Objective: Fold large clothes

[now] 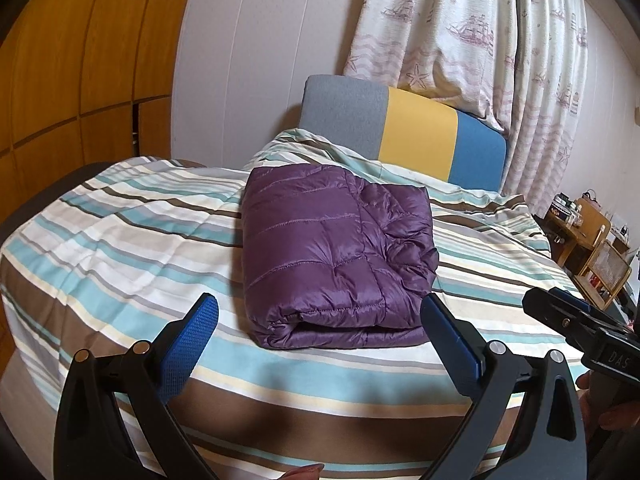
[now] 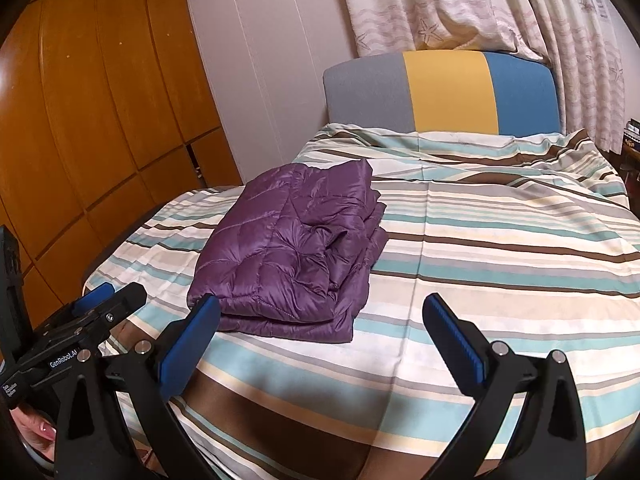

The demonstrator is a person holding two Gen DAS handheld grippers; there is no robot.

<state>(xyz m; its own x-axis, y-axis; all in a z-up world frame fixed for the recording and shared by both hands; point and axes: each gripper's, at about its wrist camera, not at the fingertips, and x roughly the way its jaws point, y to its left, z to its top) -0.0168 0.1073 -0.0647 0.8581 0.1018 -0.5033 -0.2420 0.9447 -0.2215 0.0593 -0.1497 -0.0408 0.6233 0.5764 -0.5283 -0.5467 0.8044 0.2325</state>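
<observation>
A purple quilted puffer jacket (image 1: 336,256) lies folded into a thick rectangle on the striped bedspread (image 1: 120,248). My left gripper (image 1: 320,316) is open and empty, hovering just in front of the jacket's near folded edge. My right gripper (image 2: 320,316) is open and empty, to the right of the jacket (image 2: 296,248) and slightly nearer than it; its left finger (image 2: 192,340) overlaps the jacket's near corner in view. Each gripper also shows at the edge of the other's view: the right one in the left wrist view (image 1: 576,320) and the left one in the right wrist view (image 2: 100,304).
A grey, yellow and blue headboard (image 1: 404,132) stands at the far end of the bed under patterned curtains (image 1: 480,32). A wooden wardrobe (image 2: 92,120) is on the left. Wooden shelves with small items (image 1: 592,240) stand on the right.
</observation>
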